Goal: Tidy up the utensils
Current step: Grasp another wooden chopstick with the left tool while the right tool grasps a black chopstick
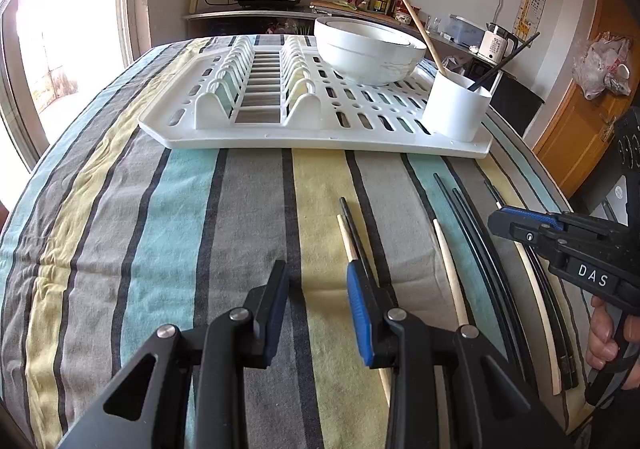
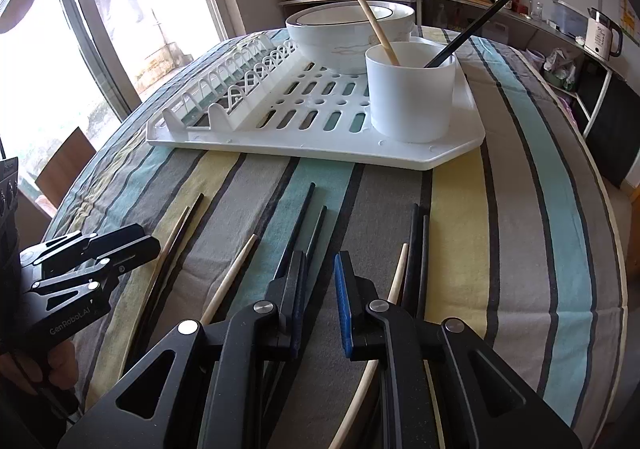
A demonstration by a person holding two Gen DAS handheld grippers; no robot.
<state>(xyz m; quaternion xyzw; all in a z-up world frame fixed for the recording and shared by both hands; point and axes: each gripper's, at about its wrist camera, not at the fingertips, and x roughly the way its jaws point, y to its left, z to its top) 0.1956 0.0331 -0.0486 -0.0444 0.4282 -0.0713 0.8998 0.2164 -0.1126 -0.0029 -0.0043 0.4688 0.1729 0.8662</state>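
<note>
Left wrist view: left gripper (image 1: 318, 281) low over the striped cloth (image 1: 160, 217) on the counter, jaws apart, nothing between. Right gripper (image 2: 320, 269) with jaws a little apart, empty, over loose chopsticks (image 2: 298, 217). More chopsticks, pale and black, flat on the cloth near the drying rack (image 1: 256, 135). White cup (image 1: 456, 109) on the rack corner, with one pale chopstick (image 1: 420, 27) and one black chopstick (image 1: 506, 59) inside. Big white bowl (image 1: 368, 53) behind the cup.

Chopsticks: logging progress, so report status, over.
Left gripper open, empty. Right gripper open, empty, over loose chopsticks on tablecloth. Two chopsticks already in white cup. Nothing in the way.
</note>
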